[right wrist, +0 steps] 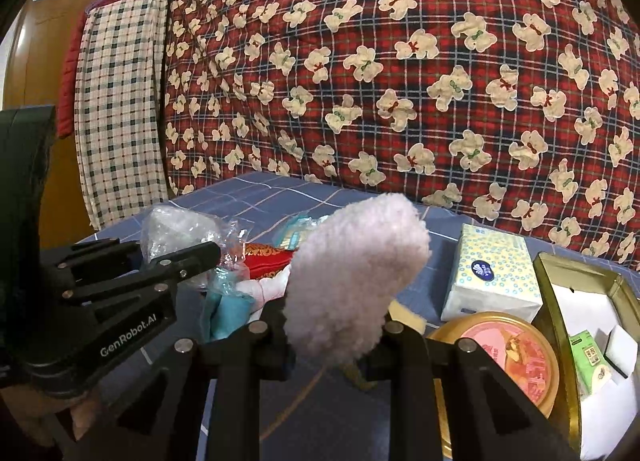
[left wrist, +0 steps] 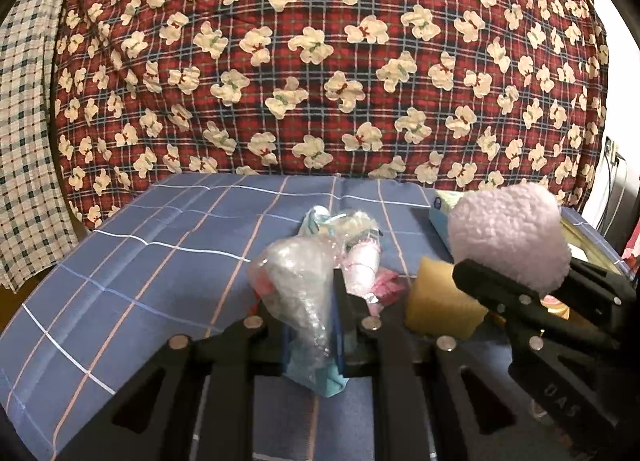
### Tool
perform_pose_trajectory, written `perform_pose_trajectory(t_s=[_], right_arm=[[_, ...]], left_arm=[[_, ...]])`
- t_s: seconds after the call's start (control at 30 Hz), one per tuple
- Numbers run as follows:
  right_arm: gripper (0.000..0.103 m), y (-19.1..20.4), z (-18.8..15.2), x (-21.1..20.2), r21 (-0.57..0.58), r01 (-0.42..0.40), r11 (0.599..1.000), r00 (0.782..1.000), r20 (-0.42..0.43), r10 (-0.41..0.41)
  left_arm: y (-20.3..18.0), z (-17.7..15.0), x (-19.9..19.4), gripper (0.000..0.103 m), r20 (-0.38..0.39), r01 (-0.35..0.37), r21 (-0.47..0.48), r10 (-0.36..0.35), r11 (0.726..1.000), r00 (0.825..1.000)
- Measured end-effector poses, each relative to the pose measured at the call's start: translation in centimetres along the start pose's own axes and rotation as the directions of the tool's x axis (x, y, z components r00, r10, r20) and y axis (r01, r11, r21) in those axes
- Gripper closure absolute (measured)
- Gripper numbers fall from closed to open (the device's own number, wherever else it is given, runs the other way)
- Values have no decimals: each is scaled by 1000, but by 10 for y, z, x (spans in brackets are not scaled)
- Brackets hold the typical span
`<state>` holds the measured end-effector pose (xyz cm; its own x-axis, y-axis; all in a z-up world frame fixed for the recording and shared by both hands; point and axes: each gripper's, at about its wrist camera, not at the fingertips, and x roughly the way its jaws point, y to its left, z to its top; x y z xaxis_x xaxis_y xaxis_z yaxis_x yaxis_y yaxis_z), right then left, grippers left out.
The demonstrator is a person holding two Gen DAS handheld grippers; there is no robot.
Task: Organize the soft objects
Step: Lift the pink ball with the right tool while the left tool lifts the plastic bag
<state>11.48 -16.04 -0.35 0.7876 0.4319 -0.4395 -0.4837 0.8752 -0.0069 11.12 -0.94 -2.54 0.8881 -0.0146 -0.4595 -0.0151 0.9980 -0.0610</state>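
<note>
A crumpled clear plastic bubble bag (left wrist: 294, 293) is pinched in my left gripper (left wrist: 316, 317), which is shut on it just above the blue checked tablecloth (left wrist: 132, 261). My right gripper (right wrist: 336, 341) is shut on a pale lilac fluffy pad (right wrist: 356, 277), held upright above the table. In the left wrist view the fluffy pad (left wrist: 508, 237) and the right gripper (left wrist: 532, 289) sit close on the right. In the right wrist view the left gripper (right wrist: 180, 255) with the bubble bag (right wrist: 180, 231) is at the left.
A yellow sponge (left wrist: 440, 301) and more plastic-wrapped soft items (left wrist: 356, 237) lie between the grippers, with a red embroidered pouch (right wrist: 268, 257). A tissue pack (right wrist: 492, 277), a round gold lid (right wrist: 508, 353) and an open gold tin (right wrist: 548, 301) stand at right. A bear-print quilt (left wrist: 320, 61) hangs behind.
</note>
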Motion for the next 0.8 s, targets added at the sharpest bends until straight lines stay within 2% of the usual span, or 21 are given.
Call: perform_pose_trajectory(t_s=[0.3, 0.57, 0.8], right_arm=[[79, 0, -1, -6, 1, 0, 1000, 999, 34, 0], [79, 5, 0, -13, -26, 16, 1000, 996, 88, -14], [79, 3, 0, -15, -19, 26, 999, 994, 106, -24]], left_arm=[[2, -1, -6, 90, 36, -23, -9, 24, 1000, 999], [11, 0, -9, 90, 66, -41, -68, 45, 997, 997], [10, 1, -10, 90, 92, -64, -82, 72, 995, 993]])
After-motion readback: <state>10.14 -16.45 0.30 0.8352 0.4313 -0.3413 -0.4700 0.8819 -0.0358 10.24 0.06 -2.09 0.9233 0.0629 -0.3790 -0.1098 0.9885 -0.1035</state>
